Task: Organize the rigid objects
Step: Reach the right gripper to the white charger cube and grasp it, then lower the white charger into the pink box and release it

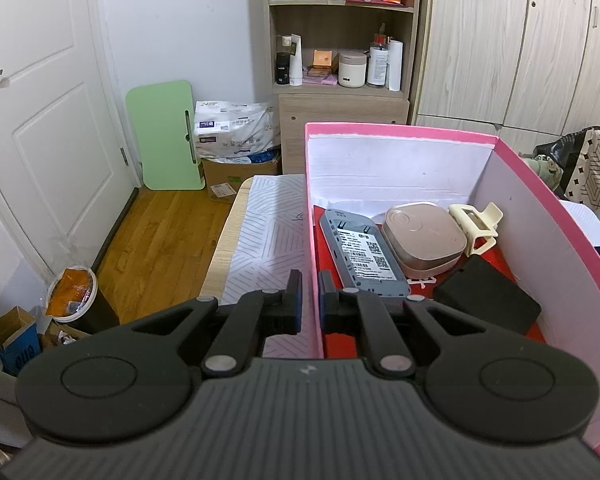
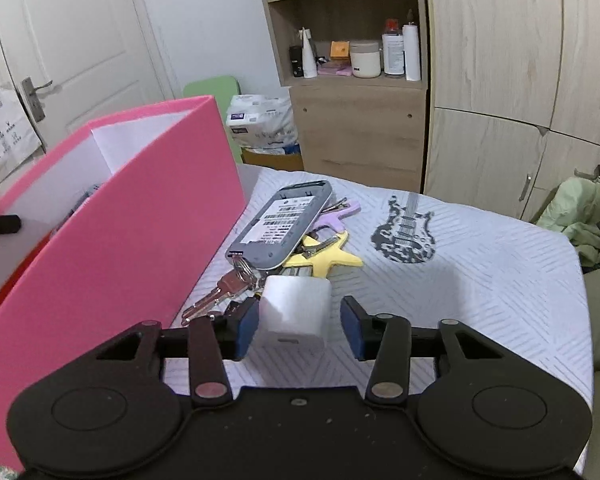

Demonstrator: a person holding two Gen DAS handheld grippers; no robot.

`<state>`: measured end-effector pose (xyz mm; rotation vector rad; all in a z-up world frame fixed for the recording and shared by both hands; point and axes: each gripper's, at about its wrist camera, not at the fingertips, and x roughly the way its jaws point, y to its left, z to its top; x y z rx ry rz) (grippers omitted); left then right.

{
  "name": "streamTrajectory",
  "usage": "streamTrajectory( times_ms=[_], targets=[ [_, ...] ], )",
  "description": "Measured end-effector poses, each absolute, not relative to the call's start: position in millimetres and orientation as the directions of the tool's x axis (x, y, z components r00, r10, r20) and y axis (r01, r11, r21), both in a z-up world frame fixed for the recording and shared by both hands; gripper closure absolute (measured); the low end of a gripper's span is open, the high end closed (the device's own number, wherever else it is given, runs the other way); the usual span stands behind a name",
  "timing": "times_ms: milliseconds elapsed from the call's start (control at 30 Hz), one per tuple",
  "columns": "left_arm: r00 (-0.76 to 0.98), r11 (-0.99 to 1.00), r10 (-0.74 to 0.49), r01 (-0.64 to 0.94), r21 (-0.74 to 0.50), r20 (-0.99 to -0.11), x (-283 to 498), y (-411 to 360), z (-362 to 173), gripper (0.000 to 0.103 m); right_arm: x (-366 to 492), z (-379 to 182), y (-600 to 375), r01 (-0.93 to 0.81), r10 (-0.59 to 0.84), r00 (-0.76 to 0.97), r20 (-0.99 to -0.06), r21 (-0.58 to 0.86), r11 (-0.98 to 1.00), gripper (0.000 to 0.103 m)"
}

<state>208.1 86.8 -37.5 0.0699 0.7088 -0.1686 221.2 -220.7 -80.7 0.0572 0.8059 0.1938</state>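
Observation:
A pink box (image 1: 400,133) stands on the table; it also shows at the left of the right wrist view (image 2: 148,208). Inside lie a grey device with QR labels (image 1: 364,254), a rose-gold case (image 1: 422,236), a cream hair claw (image 1: 478,220) and a black block (image 1: 488,300). My left gripper (image 1: 310,300) is shut on the box's left wall. My right gripper (image 2: 300,326) is open around a white charger cube (image 2: 296,308), which lies on the cloth. Beyond it lie keys (image 2: 220,296), a yellow star (image 2: 328,256), a purple tag (image 2: 340,214) and a grey device (image 2: 284,224).
A white patterned cloth with a guitar print (image 2: 406,228) covers the table. A wooden shelf unit (image 1: 340,40) and wardrobes (image 1: 520,40) stand behind. A bin (image 1: 74,294) and boxes are on the floor at the left. Green clothing (image 2: 580,216) lies at the right.

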Motion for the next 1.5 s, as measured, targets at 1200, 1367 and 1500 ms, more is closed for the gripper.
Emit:
streamTrajectory(
  times_ms=[1200,1367,1500],
  targets=[
    [0.746,0.983,-0.141,0.185,-0.001,-0.650,206,90,-37,0.095,154,-13,-213,-0.155,0.281,0.775,-0.566,0.262,0.953,0.054],
    [0.747,0.981,-0.129,0.190,0.025,-0.652,208,88,-38,0.095,155,31,-181,-0.287,0.353,0.772,-0.528,0.206,0.936,0.054],
    [0.745,0.982,-0.108,0.184,0.047,-0.658,207,85,-38,0.095,163,44,-158,-0.394,0.455,0.712,-0.534,0.231,0.889,0.054]
  ],
)
